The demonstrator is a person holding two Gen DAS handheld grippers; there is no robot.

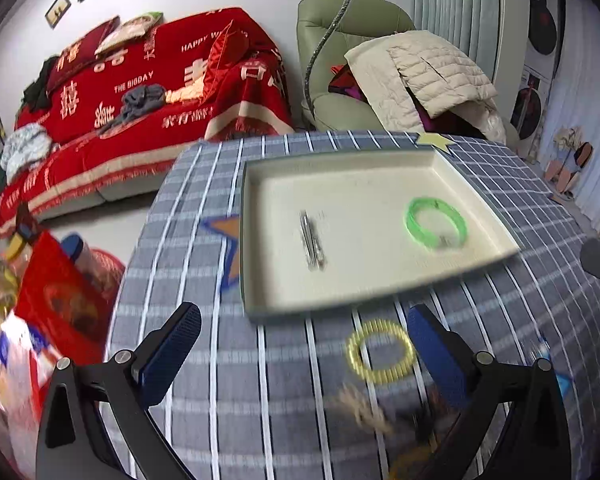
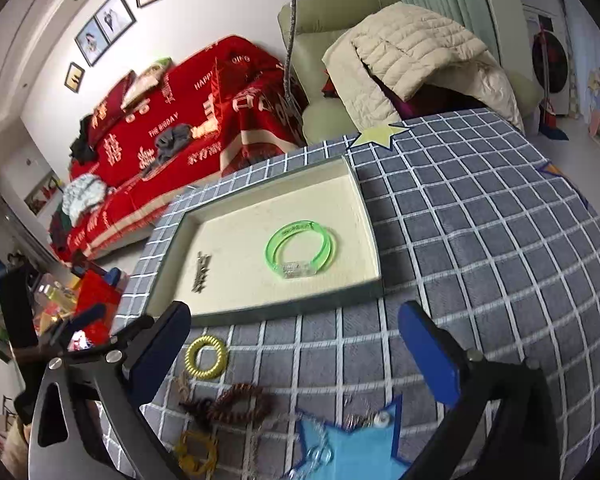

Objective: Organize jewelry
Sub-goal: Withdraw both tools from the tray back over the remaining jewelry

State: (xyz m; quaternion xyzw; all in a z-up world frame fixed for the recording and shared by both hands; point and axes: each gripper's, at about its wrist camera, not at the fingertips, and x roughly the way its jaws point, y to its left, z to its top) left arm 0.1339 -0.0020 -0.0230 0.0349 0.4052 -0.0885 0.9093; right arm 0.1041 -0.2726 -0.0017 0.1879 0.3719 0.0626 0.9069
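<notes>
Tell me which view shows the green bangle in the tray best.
The right wrist view: the green bangle is sharp there, its clear clasp block and full loop visible on the tray floor. The left wrist view shows the same bangle blurred by motion, with no detail readable.

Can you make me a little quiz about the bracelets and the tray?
1. True or false: the green bracelet lies inside the cream tray.
2. Which ring lies on the checked cloth just outside the tray's near edge? A) yellow ring B) red ring C) white ring
3. Fill in: beside the green bracelet in the tray lies a silver ____.

Key: 1 true. 2 A. 3 chain, as far as the blur allows. Both the left gripper and right gripper have their fingers spread, holding nothing.
</notes>
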